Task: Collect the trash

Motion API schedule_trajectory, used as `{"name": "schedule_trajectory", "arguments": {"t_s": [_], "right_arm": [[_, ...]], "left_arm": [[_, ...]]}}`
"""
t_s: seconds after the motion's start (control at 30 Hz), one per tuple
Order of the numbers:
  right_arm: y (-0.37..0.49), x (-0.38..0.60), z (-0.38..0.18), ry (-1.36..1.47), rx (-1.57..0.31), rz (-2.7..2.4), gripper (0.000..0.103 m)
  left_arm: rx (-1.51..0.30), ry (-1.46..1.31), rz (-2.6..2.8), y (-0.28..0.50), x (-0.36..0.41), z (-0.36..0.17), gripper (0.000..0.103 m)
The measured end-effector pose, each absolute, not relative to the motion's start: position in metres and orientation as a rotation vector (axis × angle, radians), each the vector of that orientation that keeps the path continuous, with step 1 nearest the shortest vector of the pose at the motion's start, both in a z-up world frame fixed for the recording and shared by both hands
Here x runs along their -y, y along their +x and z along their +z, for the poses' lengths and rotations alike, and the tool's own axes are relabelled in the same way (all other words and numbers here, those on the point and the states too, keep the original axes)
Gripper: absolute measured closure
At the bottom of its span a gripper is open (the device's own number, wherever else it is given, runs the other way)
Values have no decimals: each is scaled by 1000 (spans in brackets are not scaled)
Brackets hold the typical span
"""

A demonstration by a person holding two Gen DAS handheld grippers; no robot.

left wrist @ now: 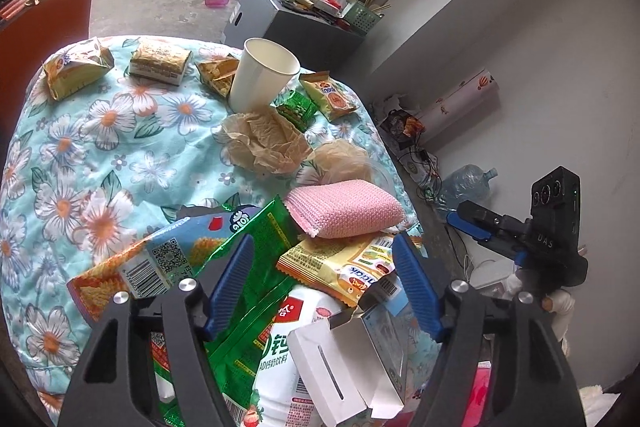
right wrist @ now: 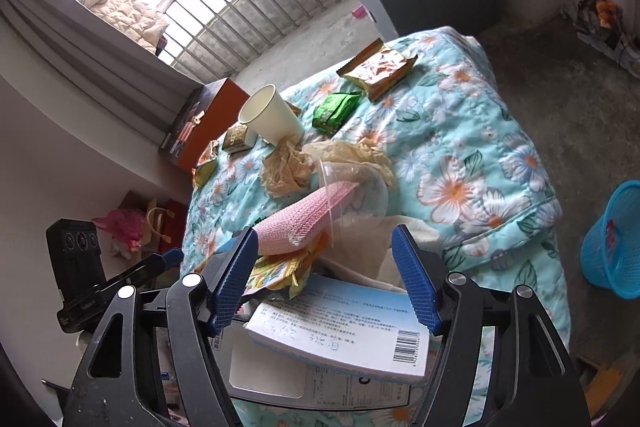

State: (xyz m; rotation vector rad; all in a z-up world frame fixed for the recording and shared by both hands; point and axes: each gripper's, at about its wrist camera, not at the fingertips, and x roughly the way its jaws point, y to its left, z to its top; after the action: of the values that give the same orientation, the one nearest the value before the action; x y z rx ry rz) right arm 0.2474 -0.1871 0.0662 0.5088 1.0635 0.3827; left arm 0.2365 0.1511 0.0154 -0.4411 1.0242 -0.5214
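Two tools hover over trash heaped at the quilt's point(right wrist: 500, 131) edge.

My left wrist camera sits close above the near litter, angled down over the floral quilt point(left wrist: 80, 155), facing the railing and the grey cabinet point(left wrist: 272, 23). My right wrist camera looks down too, from the other side of the pile, tilted toward the window. Both catch the white paper cup point(left wrist: 262, 75) point(right wrist: 272, 115), the pink sponge point(left wrist: 344, 207) point(right wrist: 300, 219) and the crumpled brown paper point(left wrist: 264, 143) point(right wrist: 286, 169), and each sees the other rig at its edge.
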Motion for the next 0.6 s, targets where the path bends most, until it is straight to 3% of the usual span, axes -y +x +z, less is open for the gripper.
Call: {"name": "schedule_trajectory", "arguments": {"t_s": [0.4,0.6], "right_arm": [[285,179,57,484,-1087,404,55],[298,173,61,376,-1049,388,55]], "left_arm": [[-1055,-416,-579,272,-141,11,57],[-1003,-243,-525,299,-139,19,58]]}}
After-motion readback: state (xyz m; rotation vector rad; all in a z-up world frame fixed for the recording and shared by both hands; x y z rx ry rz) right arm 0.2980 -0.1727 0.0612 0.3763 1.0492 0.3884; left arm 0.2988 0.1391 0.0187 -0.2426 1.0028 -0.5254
